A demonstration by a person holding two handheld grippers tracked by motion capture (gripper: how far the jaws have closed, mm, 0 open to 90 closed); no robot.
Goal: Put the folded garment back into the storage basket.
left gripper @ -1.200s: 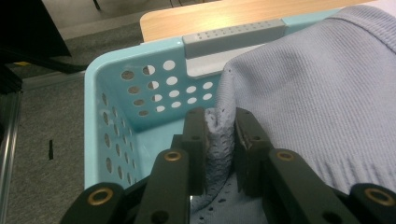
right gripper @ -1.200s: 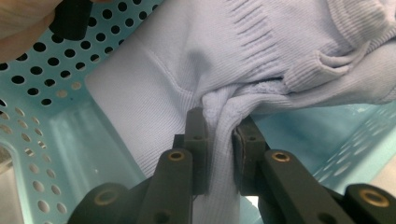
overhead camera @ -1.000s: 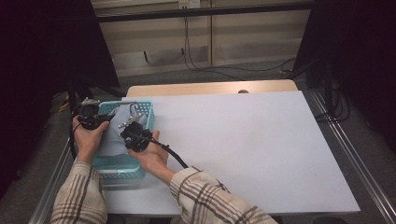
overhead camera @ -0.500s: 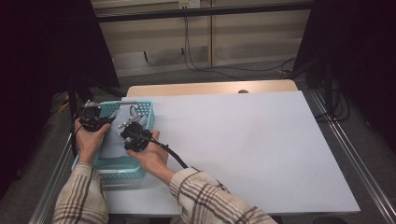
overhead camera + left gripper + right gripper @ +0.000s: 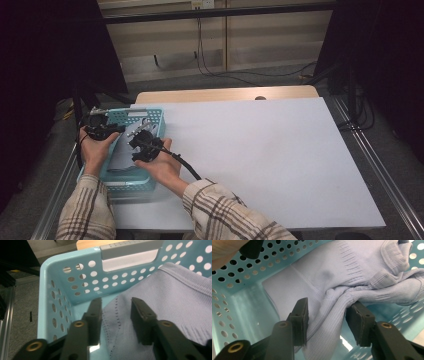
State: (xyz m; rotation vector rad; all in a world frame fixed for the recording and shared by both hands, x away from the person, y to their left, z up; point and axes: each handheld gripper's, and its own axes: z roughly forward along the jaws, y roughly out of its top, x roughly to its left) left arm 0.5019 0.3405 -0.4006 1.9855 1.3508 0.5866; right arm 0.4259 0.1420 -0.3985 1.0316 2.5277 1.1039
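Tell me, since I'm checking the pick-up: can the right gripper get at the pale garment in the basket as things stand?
Probably yes. The right gripper is already down in the teal basket, its jaws, just opening, apart around a bunched fold of the pale garment; nothing lies between.

**Both grippers let go of the garment**

The left gripper [image 5: 116, 321] and the right gripper [image 5: 327, 322] have just been opening over the turquoise basket [image 5: 150, 116], at about 9 o'clock on the table. The pale lilac garment [image 5: 322, 287] lies between each pair of jaws, the pads now standing off the cloth. In the high view the 2 hands sit where they were.
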